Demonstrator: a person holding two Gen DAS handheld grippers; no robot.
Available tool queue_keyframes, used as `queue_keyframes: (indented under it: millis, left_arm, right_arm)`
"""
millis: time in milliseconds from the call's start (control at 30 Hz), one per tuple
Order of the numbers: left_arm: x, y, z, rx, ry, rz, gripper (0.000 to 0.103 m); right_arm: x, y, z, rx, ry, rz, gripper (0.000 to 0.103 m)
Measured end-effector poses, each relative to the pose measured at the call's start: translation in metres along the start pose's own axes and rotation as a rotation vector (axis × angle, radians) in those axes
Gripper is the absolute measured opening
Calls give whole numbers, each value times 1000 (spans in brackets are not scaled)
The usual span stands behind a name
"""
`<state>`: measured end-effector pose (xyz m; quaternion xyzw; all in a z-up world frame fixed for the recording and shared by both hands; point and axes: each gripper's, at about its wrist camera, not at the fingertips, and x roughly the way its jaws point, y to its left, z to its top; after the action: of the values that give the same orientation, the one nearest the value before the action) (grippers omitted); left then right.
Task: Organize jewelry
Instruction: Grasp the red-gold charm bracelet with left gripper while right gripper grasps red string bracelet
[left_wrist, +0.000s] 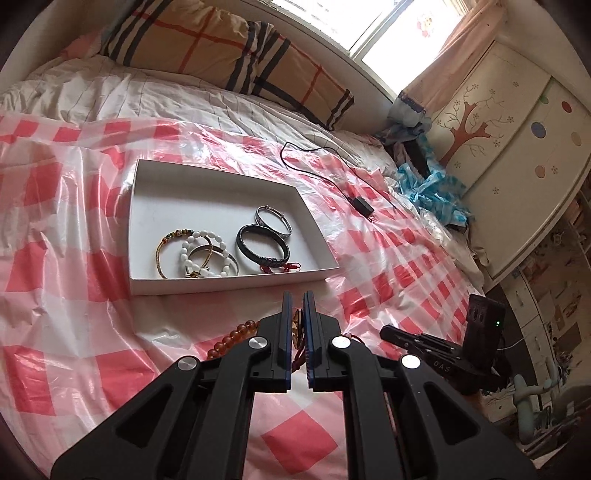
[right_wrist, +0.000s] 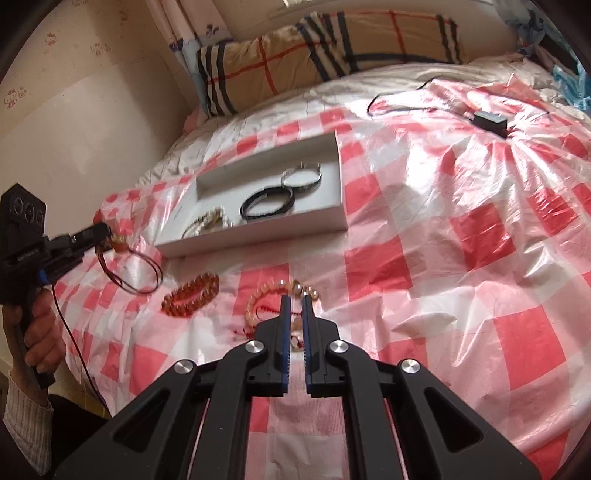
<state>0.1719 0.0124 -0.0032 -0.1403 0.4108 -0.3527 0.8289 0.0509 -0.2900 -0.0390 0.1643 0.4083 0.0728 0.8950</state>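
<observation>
A white shallow box (left_wrist: 147, 236) (right_wrist: 332, 177) lies on the bed with several bracelets in it, among them a black bangle (left_wrist: 262, 245) (right_wrist: 267, 203) and a silver one (left_wrist: 273, 219) (right_wrist: 301, 179). My left gripper (left_wrist: 297, 299) (right_wrist: 107, 236) is shut on an amber pendant (left_wrist: 297, 326) (right_wrist: 119, 244) with a dark red cord (right_wrist: 140, 273), lifted just above the cloth before the box. An amber bead bracelet (left_wrist: 229, 338) (right_wrist: 190, 295) lies beside it. My right gripper (right_wrist: 296, 301) is nearly closed over a pale pink bead bracelet (right_wrist: 273, 295) on the cloth.
A red-and-white checked plastic sheet (left_wrist: 74, 332) (right_wrist: 480, 258) covers the bed. A black charger with cable (left_wrist: 362, 205) (right_wrist: 489, 122) lies beyond the box. A plaid pillow (left_wrist: 229, 48) is at the head; a painted wardrobe (left_wrist: 517, 147) stands to the right.
</observation>
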Motion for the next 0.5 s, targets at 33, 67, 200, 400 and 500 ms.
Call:
queue_keyframes:
  millis: [33,67,200,400,500]
  left_arm:
    - [2,-1,0,6,4,12,5]
    - [4,-4,-1,15,10,25,5]
    - [9,-9,-3,39,27,40,5]
    - [21,-19,-5,77,38,92,5]
    - [25,-23,-3,92,31,124,5]
  right_arm:
    - [5,0,-1,-9,26,-2,9]
    - [11,2,-1,-20,43,-17,31]
    - [28,7,2,-85,60,-97,66]
    - [54,4,-2,-114,158,-77,9]
    - [39,8,-3,-109,116,-52,9]
